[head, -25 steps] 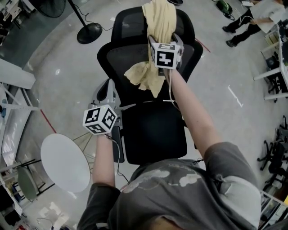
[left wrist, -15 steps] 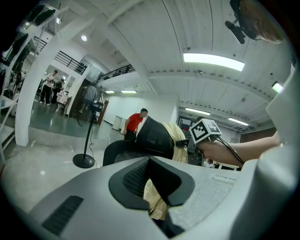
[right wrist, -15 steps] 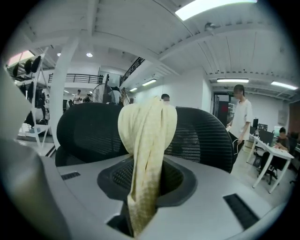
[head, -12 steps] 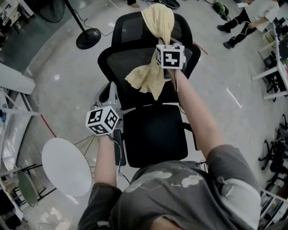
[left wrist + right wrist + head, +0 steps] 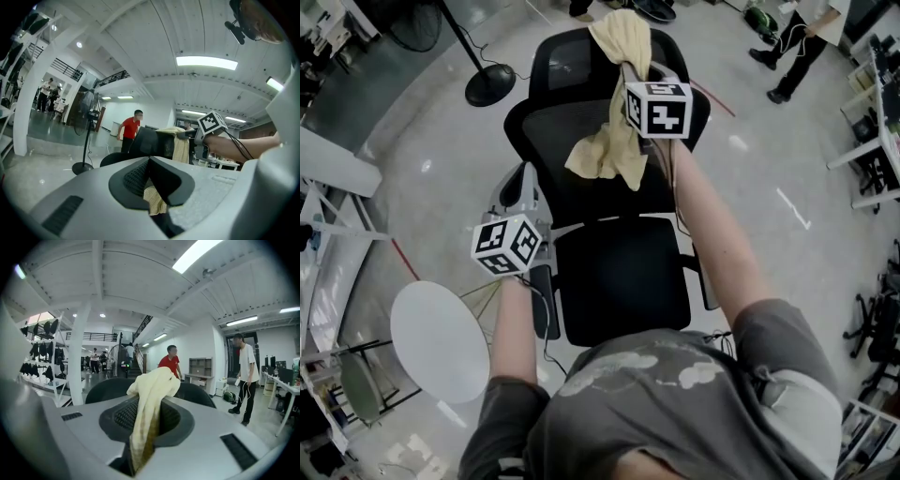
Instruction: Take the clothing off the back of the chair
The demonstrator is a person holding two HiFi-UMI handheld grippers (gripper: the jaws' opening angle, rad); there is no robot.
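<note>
A pale yellow garment (image 5: 620,49) hangs over the top of a black office chair's backrest (image 5: 565,86), its loose end (image 5: 607,155) dangling down the front. My right gripper (image 5: 636,73) is at the top of the backrest with its jaws closing on a fold of the garment (image 5: 151,399), which bunches up between the pads and is lifted. My left gripper (image 5: 523,190) is low on the left beside the chair's armrest, shut with nothing in it (image 5: 154,187). In the left gripper view, the garment (image 5: 181,146) and my right gripper (image 5: 190,134) are ahead.
A floor fan's stand (image 5: 488,82) is behind the chair on the left. A white round table (image 5: 437,342) sits at my lower left. A person (image 5: 795,49) walks at the upper right near desks (image 5: 872,150). A person in a red shirt (image 5: 169,363) stands behind the chair.
The right gripper's jaws have shut on the garment and risen, so the cloth's hanging end has come up a little. The left gripper has lifted slightly.
</note>
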